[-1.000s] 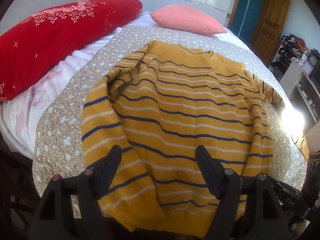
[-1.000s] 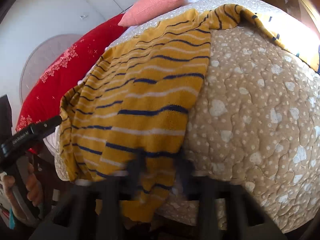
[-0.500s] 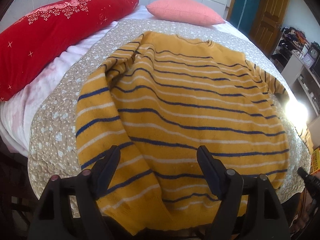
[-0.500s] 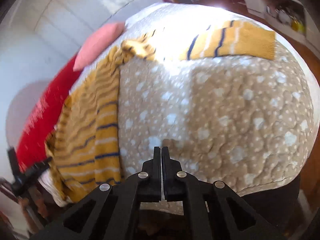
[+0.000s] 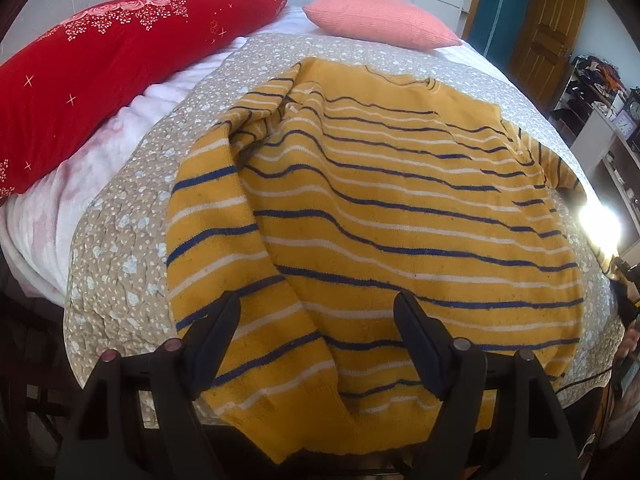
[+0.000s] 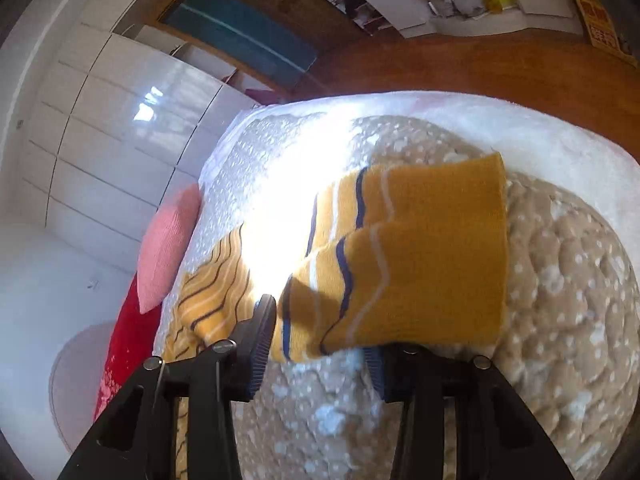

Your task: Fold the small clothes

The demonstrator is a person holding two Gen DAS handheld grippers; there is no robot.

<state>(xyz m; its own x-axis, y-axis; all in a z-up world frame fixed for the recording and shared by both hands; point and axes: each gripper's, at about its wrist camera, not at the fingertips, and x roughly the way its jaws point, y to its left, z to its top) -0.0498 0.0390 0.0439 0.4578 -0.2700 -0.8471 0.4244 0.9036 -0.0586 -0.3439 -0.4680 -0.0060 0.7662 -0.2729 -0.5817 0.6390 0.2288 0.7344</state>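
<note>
Sun glare washes out the middle of the sweater [image 6: 400, 264] sleeve toward ten o'clock in the right wrist view, the sleeve's end hides the tip of one finger [image 6: 374, 364] of the right gripper [image 6: 316, 344], and the left wrist view cuts off the hem at six o'clock.

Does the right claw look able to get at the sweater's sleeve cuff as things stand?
Probably yes: the right claw is open, the sleeve cuff lies flat on the quilt just ahead, nothing between.
</note>
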